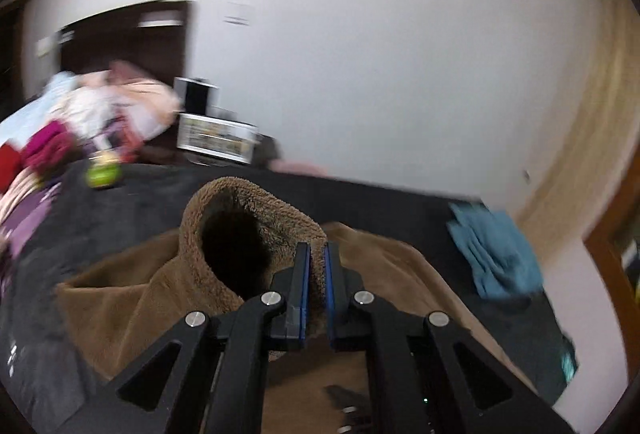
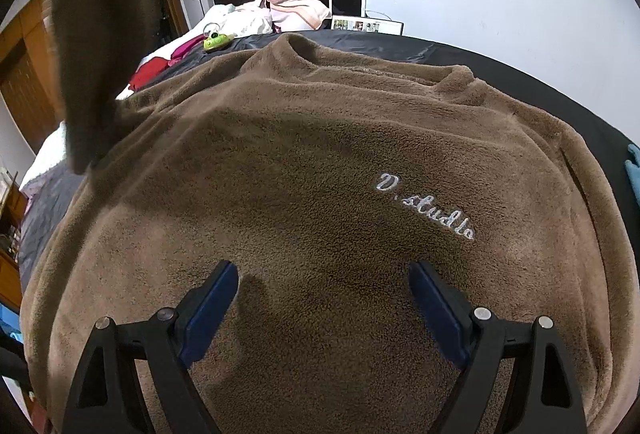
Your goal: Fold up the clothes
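Bed (image 2: pixel 460 52): dark cover, serving as the folding surface.
Brown fleece sweater (image 2: pixel 320 154): spread front-up across it, collar at 12 o'clock.
Sleeve cuff (image 1: pixel 248 210): raised, probably for folding inward.
Left gripper (image 1: pixel 316 254): jaws clenched on the cuff.
Right gripper (image 2: pixel 324 274): jaws wide apart, empty, above the chest.

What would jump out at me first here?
A fluffy brown sweater spread over the dark bed, with white stitched lettering on its chest. The left gripper pinches its sleeve cuff, while the right gripper hangs open above the sweater's body.
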